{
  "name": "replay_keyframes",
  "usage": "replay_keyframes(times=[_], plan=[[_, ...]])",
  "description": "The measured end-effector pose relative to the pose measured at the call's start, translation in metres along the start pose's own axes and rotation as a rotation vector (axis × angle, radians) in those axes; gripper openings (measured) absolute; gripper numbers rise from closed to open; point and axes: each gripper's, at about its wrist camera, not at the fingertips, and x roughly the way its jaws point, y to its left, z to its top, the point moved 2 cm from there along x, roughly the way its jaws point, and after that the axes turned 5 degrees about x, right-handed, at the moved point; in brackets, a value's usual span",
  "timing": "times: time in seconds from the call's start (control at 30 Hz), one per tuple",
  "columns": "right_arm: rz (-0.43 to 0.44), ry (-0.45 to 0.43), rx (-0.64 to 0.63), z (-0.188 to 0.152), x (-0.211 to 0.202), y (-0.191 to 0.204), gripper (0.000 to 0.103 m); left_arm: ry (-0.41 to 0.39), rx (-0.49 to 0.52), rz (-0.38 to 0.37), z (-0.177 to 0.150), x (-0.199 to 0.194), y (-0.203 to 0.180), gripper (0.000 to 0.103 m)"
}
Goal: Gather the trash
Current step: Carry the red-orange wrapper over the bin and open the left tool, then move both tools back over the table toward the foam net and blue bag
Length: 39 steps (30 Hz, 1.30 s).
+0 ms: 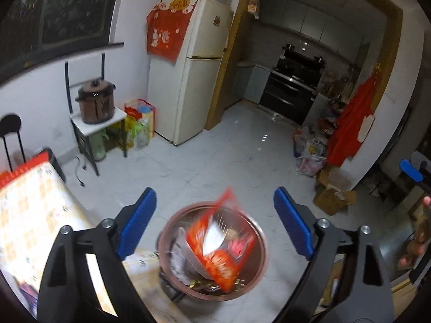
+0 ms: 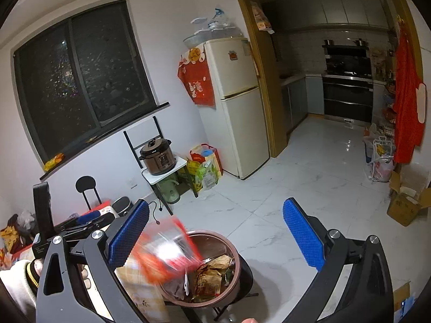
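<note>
Trash in a red snack wrapper (image 1: 219,245), blurred, hangs loose over the round metal bin (image 1: 258,263) beside the cloth-covered table (image 1: 32,215); above the bin, the left gripper (image 1: 215,223) and right gripper (image 2: 215,231) both spread wide, gripping nothing.

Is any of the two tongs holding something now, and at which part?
Nothing is held. The left tongs and right tongs stand open; the blurred red wrapper is loose above the bin.

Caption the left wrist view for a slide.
Open left gripper above the round bin, a blurred red wrapper dropping in.
</note>
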Motion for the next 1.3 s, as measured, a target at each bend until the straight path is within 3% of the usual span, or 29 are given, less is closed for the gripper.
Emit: replay_keyframes(times=[0.17,0.47,0.73,0.93,1.07,1.3], plan=[[0.049,-0.012,0.007,0.001,0.007,0.004,0.098,-0.048,-0.038,0.027,0.003,-0.030,0.014,0.097],[0.204,-0.003,-0.027,0.004,0.033,0.048,0.098,-0.168,-0.130,0.281,-0.013,-0.148,0.083,0.097],[0.406,0.108,-0.093,-0.021,0.070,0.132,0.098,-0.176,-0.310,0.576,-0.083,-0.266,0.162,0.097],[0.533,0.204,-0.170,-0.052,0.080,0.217,0.098,-0.167,-0.480,0.734,-0.155,-0.345,0.215,0.097],[0.553,0.247,-0.234,-0.078,0.075,0.274,0.098,-0.165,-0.565,0.755,-0.191,-0.374,0.243,0.097],[0.566,0.335,-0.309,-0.127,0.064,0.359,0.098,-0.125,-0.656,0.652,-0.232,-0.390,0.294,0.097]])
